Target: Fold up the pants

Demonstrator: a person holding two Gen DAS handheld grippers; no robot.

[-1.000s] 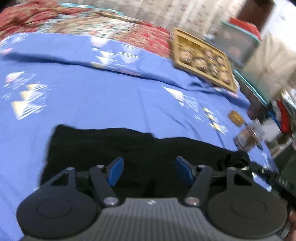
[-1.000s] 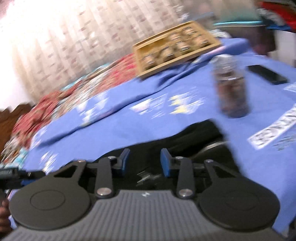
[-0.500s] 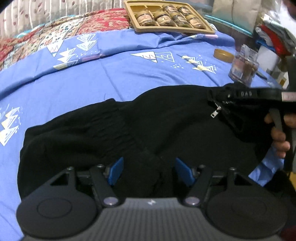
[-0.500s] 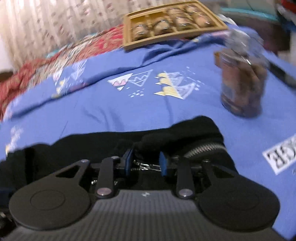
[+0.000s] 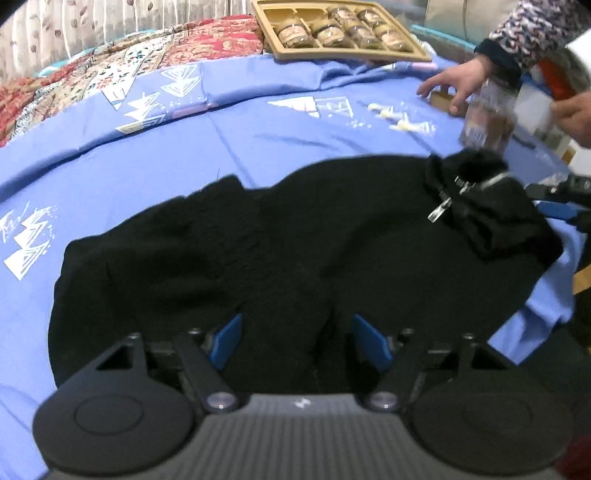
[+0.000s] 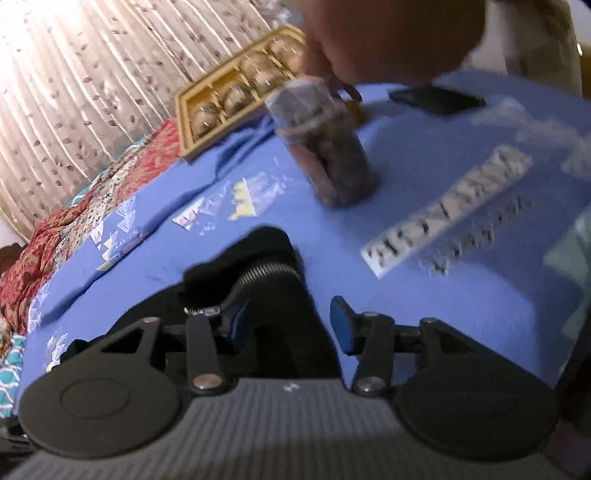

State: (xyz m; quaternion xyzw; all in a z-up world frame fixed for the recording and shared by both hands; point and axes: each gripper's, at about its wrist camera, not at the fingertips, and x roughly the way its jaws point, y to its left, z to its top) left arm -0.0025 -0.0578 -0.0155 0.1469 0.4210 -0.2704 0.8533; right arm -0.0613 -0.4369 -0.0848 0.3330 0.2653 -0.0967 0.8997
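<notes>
Black pants lie bunched on the blue bedsheet, waist and zipper at the right end. My left gripper is open, its blue pads just above the near edge of the pants. My right gripper is open over the zipper end of the pants; its left pad sits against the cloth, the right pad over bare sheet. The right gripper's tip also shows at the right edge of the left wrist view.
A tan tray of jars lies at the far side. A person's hands reach to a clear jar close beyond the pants' waist. A dark phone and a printed label lie on the sheet. A red patterned quilt lies behind.
My right gripper has opened and let go of the zipper end of the pants. A person's hands have come in at the jar. My left gripper stays open.
</notes>
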